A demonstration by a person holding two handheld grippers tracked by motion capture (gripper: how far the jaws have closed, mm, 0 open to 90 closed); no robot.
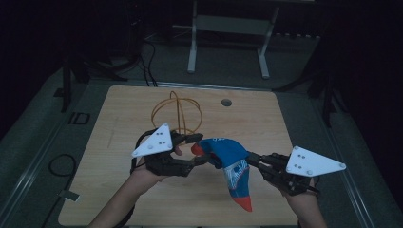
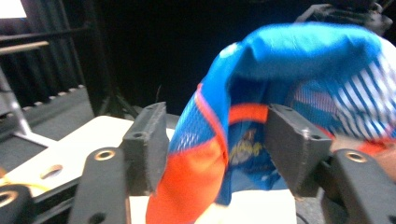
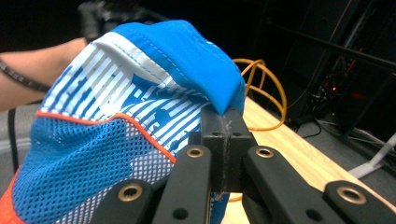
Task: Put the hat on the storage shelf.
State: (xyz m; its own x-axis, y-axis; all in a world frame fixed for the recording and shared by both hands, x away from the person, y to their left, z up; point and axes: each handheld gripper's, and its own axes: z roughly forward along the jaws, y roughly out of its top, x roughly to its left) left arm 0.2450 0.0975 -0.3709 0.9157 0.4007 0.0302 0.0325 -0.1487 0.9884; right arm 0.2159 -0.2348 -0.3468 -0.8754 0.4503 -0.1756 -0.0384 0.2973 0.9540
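A blue cloth (image 1: 228, 159) with white stripes, mesh panels and orange trim hangs in the air over the wooden table (image 1: 119, 142). My right gripper (image 1: 249, 158) is shut on its blue edge; in the right gripper view the jaws (image 3: 226, 126) are pressed together on the cloth (image 3: 140, 107). My left gripper (image 1: 200, 149) is at the cloth's other end. In the left gripper view its jaws (image 2: 217, 140) stand wide apart, and the cloth (image 2: 280, 70) hangs loosely between them, unpinched. An orange tip of the cloth dangles low toward the table's front.
An orange cable loop (image 1: 177, 114) lies on the table behind the left gripper. A round hole (image 1: 226, 102) sits near the table's far edge. A white stand frame (image 1: 228, 28) stands on the floor beyond, and a black cable (image 1: 62, 164) coils on the left.
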